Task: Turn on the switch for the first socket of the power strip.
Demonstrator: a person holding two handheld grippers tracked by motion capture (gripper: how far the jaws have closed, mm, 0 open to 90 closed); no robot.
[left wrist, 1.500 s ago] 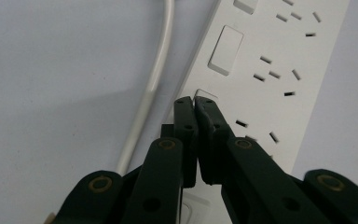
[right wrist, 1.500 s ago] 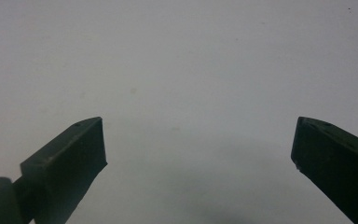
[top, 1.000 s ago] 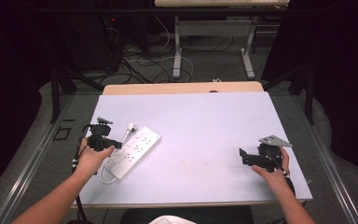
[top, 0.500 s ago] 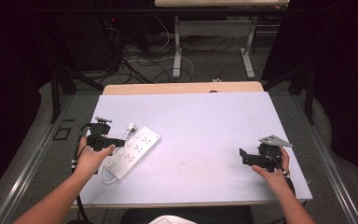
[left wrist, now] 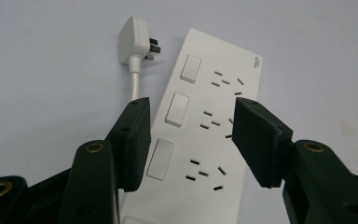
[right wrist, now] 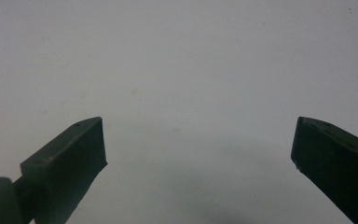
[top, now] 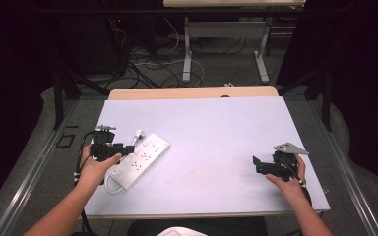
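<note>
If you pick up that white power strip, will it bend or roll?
Probably not: the power strip looks like a flat, hard plastic bar, so it should stay stiff. Its cord would likely dangle, and the plug might swing.

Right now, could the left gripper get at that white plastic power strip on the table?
Probably yes: the left gripper is open, its jaws straddling the white power strip, with nothing between them.

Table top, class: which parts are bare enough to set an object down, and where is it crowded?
The widest free patch lies between the power strip and the right gripper, running to the far edge of the table. The near middle edge is bare too. It is crowded at the left, where the left gripper, strip and plug sit together.
</note>
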